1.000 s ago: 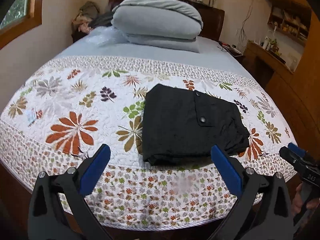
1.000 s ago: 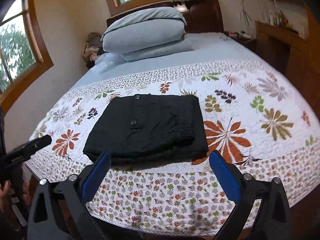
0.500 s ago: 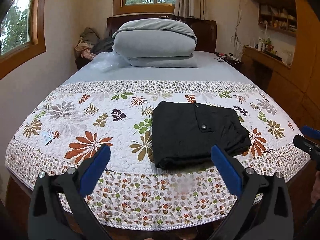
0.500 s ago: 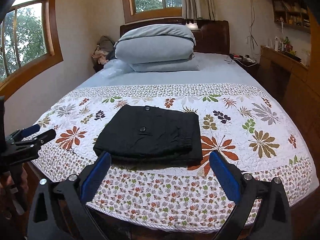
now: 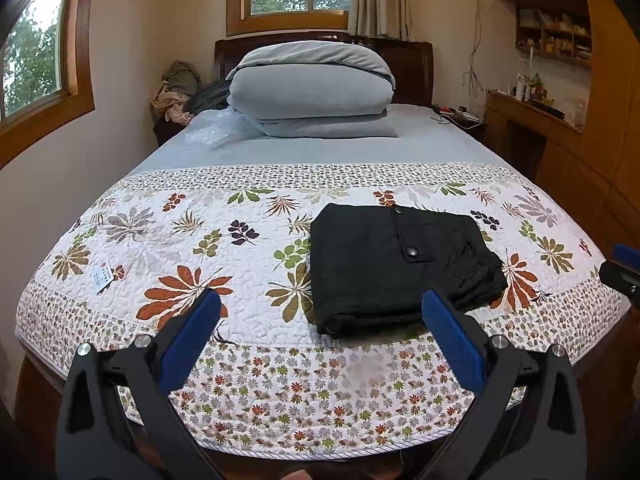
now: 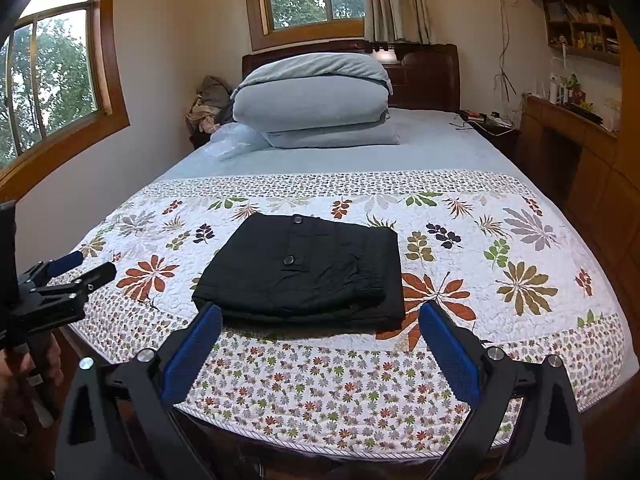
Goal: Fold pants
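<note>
Black cotton pants [image 5: 394,264], folded into a flat rectangle, lying on white leaf-patterned quilt [image 5: 168,248] near the bed's foot; left gripper [image 5: 320,312] and right gripper [image 6: 320,316] both spread wide, empty, clear of it

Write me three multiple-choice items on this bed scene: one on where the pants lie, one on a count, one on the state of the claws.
1. The black pants lie on:
A. the floral quilt
B. the grey pillows
C. the wooden desk

2. Round buttons showing on the pants:
A. none
B. two
C. five

3. The left claw and right claw are:
A. both open, holding nothing
B. both shut on the pants
C. one shut on the quilt

Answers: 1 A, the folded pants rest on the quilt; 2 B, two buttons show; 3 A, the blue pads stand wide apart.
</note>
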The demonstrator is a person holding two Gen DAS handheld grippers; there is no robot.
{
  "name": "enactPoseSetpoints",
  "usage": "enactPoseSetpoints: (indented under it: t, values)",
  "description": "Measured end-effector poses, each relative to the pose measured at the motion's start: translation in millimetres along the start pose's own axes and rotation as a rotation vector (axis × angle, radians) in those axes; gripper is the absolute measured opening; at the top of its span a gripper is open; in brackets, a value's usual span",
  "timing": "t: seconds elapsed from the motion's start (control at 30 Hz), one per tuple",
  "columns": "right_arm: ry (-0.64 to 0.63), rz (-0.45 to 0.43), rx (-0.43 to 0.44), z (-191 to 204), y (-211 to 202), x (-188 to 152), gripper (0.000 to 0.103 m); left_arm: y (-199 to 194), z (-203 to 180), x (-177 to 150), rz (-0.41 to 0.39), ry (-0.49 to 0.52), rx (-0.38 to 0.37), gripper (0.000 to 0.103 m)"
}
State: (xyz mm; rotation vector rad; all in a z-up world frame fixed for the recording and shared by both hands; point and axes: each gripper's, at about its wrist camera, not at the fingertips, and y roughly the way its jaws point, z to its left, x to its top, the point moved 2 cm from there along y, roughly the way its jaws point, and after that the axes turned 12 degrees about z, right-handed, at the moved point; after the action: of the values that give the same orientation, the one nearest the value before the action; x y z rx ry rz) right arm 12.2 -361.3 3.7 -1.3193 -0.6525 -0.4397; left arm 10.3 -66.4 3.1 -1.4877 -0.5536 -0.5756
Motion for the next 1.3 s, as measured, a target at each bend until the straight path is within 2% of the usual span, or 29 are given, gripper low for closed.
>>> enactPoseSetpoints:
  t: [0.47,0.77,1.3]
  values:
    - [-0.014,0.005,0.002,3.0,3.4,-1.6,0.1,1.9,0.1,-1.1,0.009,0.001,-0.046,0.101]
    - [-0.023,0.013,-0.001,4.2,6.4,-3.2,0.1,6.1,3.5,-0.8,0.035,-0.03,-0.122,0.101]
    - [-0.017,0.012,0.002,1.5,7.9,-3.4,0.1,10.6,7.5,-2.6,0.046,-0.047,-0.082,0.101]
